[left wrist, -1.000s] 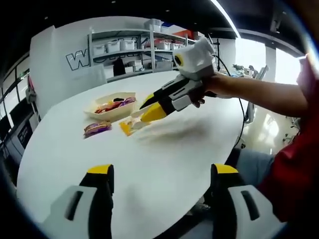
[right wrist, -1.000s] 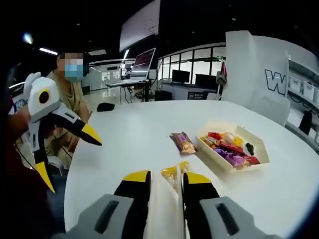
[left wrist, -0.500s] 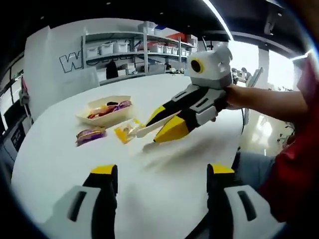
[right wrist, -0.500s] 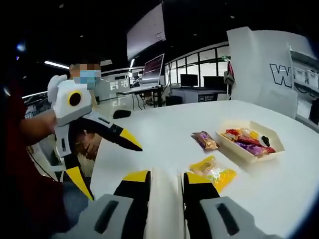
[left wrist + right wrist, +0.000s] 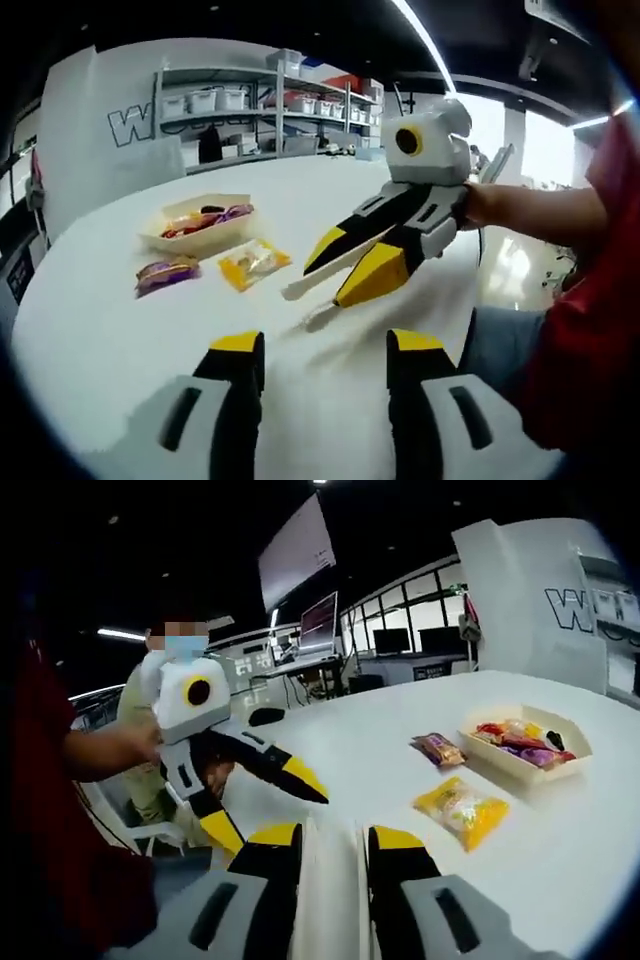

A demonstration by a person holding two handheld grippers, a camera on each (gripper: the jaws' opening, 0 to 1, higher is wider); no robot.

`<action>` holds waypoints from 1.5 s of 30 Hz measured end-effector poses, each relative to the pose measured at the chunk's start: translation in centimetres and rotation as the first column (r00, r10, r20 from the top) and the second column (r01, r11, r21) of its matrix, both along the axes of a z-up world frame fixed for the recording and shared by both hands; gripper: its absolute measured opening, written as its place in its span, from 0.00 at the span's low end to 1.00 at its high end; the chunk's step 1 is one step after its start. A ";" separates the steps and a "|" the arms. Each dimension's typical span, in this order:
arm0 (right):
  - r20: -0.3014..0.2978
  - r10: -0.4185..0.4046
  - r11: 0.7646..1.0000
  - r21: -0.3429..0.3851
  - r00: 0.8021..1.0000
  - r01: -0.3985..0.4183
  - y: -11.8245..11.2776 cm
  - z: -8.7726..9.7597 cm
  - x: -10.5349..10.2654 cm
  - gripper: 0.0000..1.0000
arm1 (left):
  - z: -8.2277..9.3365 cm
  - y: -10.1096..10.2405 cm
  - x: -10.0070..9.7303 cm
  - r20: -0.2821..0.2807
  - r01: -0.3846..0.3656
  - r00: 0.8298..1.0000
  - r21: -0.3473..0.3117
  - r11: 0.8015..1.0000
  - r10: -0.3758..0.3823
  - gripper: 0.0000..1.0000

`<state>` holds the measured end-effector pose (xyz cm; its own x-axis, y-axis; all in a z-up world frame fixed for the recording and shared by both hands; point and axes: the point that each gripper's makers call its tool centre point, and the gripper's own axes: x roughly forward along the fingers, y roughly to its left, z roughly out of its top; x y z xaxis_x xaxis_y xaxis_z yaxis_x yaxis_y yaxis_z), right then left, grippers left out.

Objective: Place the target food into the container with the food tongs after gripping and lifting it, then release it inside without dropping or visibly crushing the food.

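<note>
Right claw (image 5: 345, 280) grips tongs (image 5: 320, 285) near yellow packet (image 5: 252, 263), purple packet (image 5: 165, 272).

Ceiling strip lights (image 5: 425, 40) and a bright window (image 5: 545, 150) lit the white worktop (image 5: 120, 330) evenly, and the window was blown out. A soft shadow lay under the right gripper (image 5: 345, 285). Fisheye bending curved the shelves (image 5: 260, 110); both views were slightly soft, with dark surroundings.
</note>
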<state>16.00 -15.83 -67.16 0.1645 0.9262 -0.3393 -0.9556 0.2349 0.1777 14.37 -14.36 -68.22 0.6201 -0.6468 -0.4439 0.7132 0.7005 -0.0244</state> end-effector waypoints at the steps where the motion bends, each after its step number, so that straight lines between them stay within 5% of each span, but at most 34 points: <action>1: -0.004 0.003 1.000 0.002 1.000 -0.003 0.0 0.0 -0.1 0.21 | 0.0 -0.1 0.0 0.006 0.014 1.000 0.001 1.000 -0.014 0.38; 5: -0.012 0.034 0.999 0.014 0.999 -0.033 0.2 0.3 -0.8 0.21 | -0.1 -0.6 -0.1 0.004 0.079 0.997 0.021 0.997 -0.079 0.28; 13: 0.026 0.083 0.997 -0.009 0.996 -0.083 0.5 0.1 -1.6 0.22 | -0.4 -1.1 -0.1 0.002 0.157 0.987 0.090 0.983 -0.158 0.23; 20: 0.055 0.120 0.992 -0.046 0.991 -0.118 0.9 0.1 -2.4 0.22 | -1.0 -1.9 -0.7 -0.012 0.259 0.965 0.175 0.950 -0.261 0.10; 27: 0.100 0.147 0.986 -0.094 0.984 -0.137 1.0 -0.3 -2.5 0.23 | -1.9 -2.2 -0.9 -0.007 0.326 0.941 0.279 0.903 -0.338 0.07; 37: 0.094 0.162 0.983 -0.105 0.982 -0.152 0.8 -0.8 -2.6 0.26 | -2.2 -2.3 -1.9 0.025 0.394 0.910 0.257 0.883 -0.414 0.03; 45: 0.094 0.169 0.985 -0.053 0.981 -0.165 0.8 -0.5 -2.5 0.27 | -2.1 -2.2 -2.0 0.017 0.413 0.903 0.246 0.877 -0.430 0.02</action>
<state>13.47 -15.06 -67.63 0.0431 0.9278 -0.3706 -0.9943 0.0760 0.0744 12.39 -16.60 -70.34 0.3460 -0.7383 -0.5790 0.9362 0.3127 0.1607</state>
